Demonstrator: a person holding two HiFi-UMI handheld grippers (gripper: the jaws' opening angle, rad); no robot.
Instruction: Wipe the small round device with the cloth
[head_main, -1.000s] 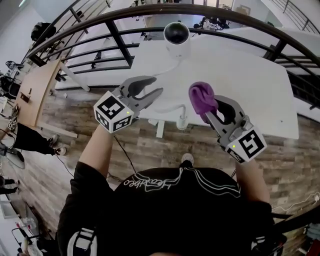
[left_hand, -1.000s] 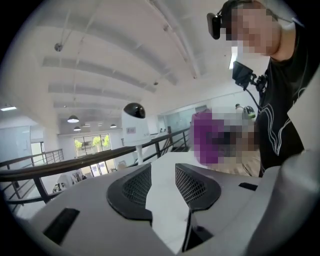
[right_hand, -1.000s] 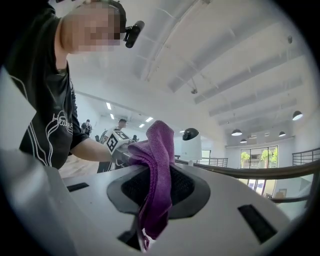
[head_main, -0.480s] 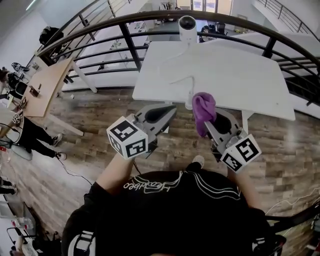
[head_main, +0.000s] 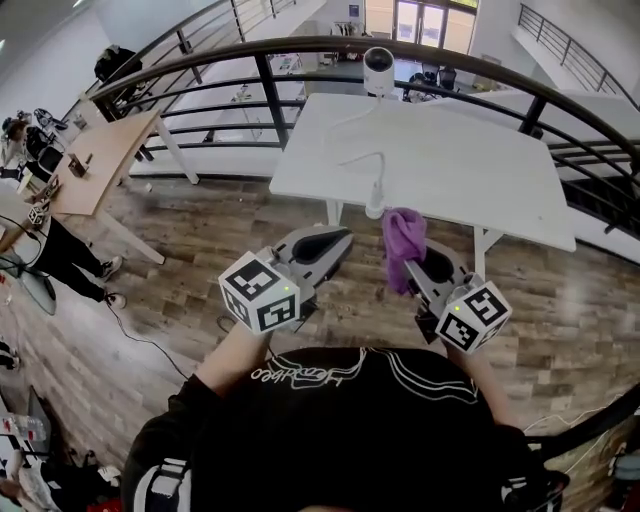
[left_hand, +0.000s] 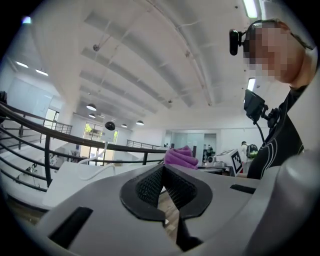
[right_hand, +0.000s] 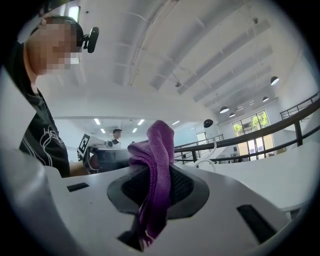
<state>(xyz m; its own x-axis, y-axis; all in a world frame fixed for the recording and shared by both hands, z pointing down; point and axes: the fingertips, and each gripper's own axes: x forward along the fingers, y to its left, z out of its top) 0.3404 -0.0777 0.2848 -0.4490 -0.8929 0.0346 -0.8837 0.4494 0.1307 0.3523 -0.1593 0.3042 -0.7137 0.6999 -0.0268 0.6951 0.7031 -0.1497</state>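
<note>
The small round white device (head_main: 378, 70) stands at the far edge of the white table (head_main: 470, 170), well away from both grippers. My right gripper (head_main: 410, 262) is shut on a purple cloth (head_main: 403, 240), which bunches above its jaws; in the right gripper view the cloth (right_hand: 157, 150) drapes over and down between the pads of my right gripper (right_hand: 157, 175). My left gripper (head_main: 335, 245) is shut with nothing in it; the left gripper view shows its jaws (left_hand: 162, 172) meeting, with the cloth (left_hand: 179, 156) just beyond. Both grippers hover over the floor, short of the table's near edge.
A white cable (head_main: 360, 160) runs from the device across the table to a clamp at the near edge. A black railing (head_main: 270, 90) curves round behind and beside the table. A wooden desk (head_main: 100, 160) and a person (head_main: 60, 250) are at the left.
The left jaws have closed from open. Both grippers have drawn back from the table toward the body, and the device now lies farther off. The cloth stays in the right gripper.
</note>
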